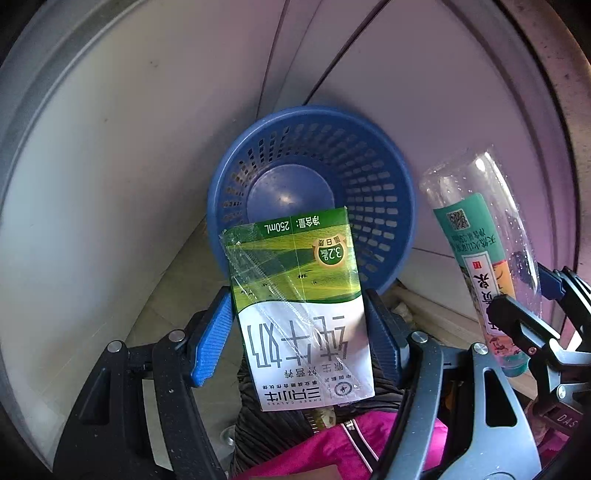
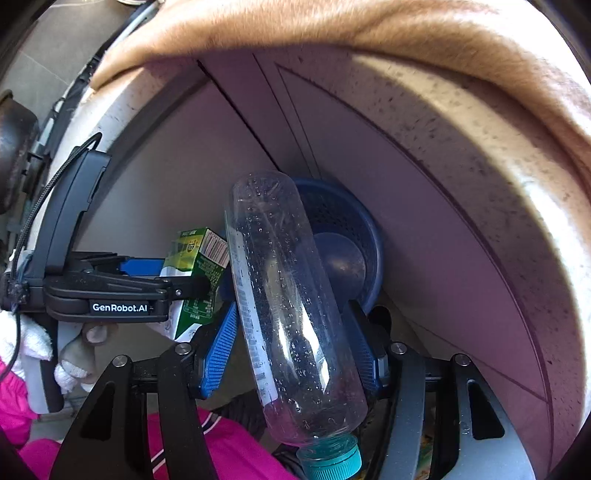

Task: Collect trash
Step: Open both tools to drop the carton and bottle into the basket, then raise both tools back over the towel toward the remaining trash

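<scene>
My left gripper (image 1: pixel 297 325) is shut on a green and white milk carton (image 1: pixel 299 306), held upside down above and in front of a blue slotted trash basket (image 1: pixel 332 177) that looks empty. My right gripper (image 2: pixel 291 347) is shut on a clear plastic bottle (image 2: pixel 288 314) with a teal cap at its lower end, also in front of the basket (image 2: pixel 347 251). The bottle (image 1: pixel 487 236) and the right gripper (image 1: pixel 532 314) show at the right of the left wrist view. The carton (image 2: pixel 195 266) and the left gripper (image 2: pixel 147 280) show at the left of the right wrist view.
The basket stands on the floor in a corner of white panels (image 1: pixel 110 184). A tan furry cover (image 2: pixel 369 26) lies over the top of a white surface. The person's pink clothing (image 1: pixel 351 443) is below the grippers.
</scene>
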Tool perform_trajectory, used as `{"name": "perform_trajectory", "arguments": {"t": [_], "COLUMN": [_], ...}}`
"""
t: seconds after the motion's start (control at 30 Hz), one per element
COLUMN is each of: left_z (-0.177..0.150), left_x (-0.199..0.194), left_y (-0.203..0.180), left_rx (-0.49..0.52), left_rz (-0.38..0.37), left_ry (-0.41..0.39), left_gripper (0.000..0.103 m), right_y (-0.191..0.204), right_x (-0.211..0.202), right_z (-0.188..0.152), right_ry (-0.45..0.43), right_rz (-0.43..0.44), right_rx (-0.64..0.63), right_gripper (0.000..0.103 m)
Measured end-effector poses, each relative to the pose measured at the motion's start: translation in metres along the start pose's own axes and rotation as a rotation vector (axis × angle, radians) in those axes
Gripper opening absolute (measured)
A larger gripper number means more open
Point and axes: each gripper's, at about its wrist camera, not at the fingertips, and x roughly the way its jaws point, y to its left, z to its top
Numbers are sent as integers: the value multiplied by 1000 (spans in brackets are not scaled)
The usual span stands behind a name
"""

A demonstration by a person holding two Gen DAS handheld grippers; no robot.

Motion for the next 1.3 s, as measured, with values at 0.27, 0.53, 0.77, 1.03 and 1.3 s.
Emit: {"name": "perform_trajectory", "arguments": {"t": [0.27, 0.53, 0.77, 1.03, 1.3], "left_z": [4, 6, 9, 11, 11], "left_x": [2, -12, -17, -22, -52], "left_y": [-4, -6, -7, -9, -16], "left_rx": [3, 17, 14, 13, 23], "left_rz": [29, 44, 56, 60, 56], "left_ry": [-4, -38, -50, -71, -137], "left_gripper": [71, 72, 75, 75, 75], "right_y": [8, 12, 13, 1, 4], "right_x": [15, 16, 10, 4, -13], "right_z": [12, 11, 17, 17, 24], "right_ry": [14, -3, -19, -32, -65], "right_rz": [-35, -50, -59, -46, -10], "right_rx": [-13, -28, -28, -22, -31], "right_gripper": [58, 58, 58, 58, 58]}}
